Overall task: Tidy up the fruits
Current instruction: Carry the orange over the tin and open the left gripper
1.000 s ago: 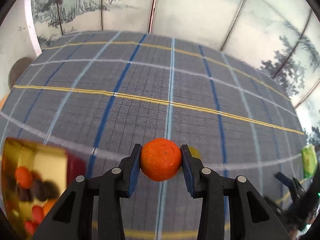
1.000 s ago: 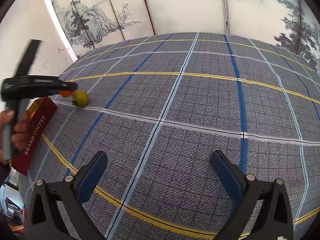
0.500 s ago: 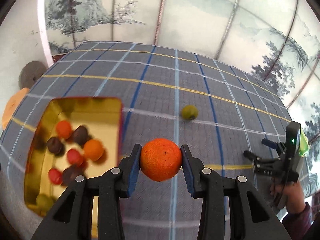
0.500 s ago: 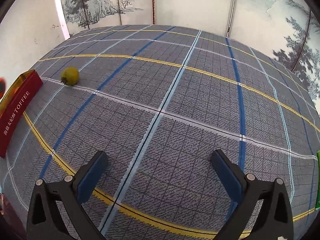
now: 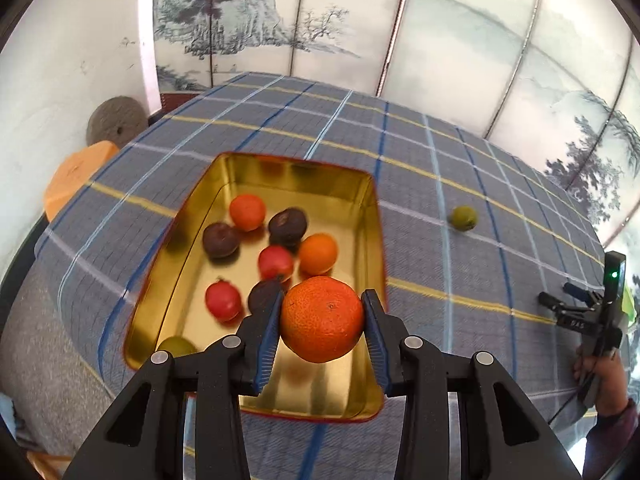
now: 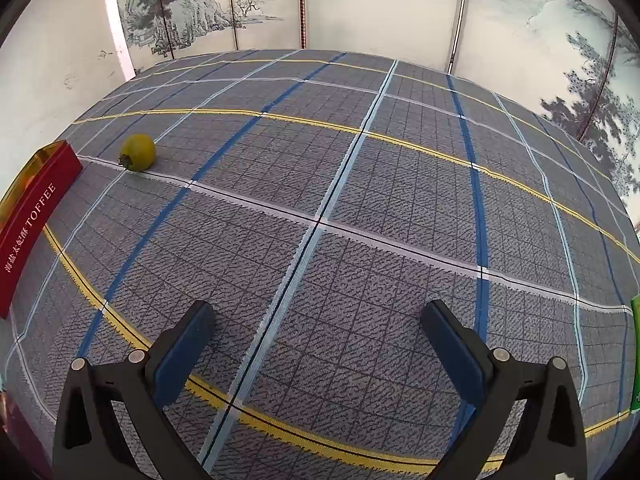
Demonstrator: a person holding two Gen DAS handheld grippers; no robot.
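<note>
Two blue pads of my left gripper [image 5: 322, 320] pinch an orange [image 5: 322, 319] from either side, and I hold it over the near right part of the gold tin [image 5: 368, 208], which sits on the plaid cloth [image 5: 440, 184]. Inside the tin lie two smaller oranges [image 5: 247, 212], two red fruits [image 5: 275, 262], dark plums [image 5: 220, 239] and a green fruit [image 5: 176, 346] at the near left corner. A loose green fruit [image 5: 463, 218] rests on the cloth to the right of the tin, apart from it. Far right, my right gripper [image 5: 568, 300] shows with its fingers spread, my right hand [image 5: 604, 376] around its handle.

From the right wrist, my right gripper [image 6: 318, 344] is spread wide with nothing between its pads, hovering over the plaid cloth [image 6: 360, 200]. The loose green fruit [image 6: 138, 152] sits far left on the cloth, just beside the corner of the tin [image 6: 36, 216], whose red side reads TOFFEE.
</note>
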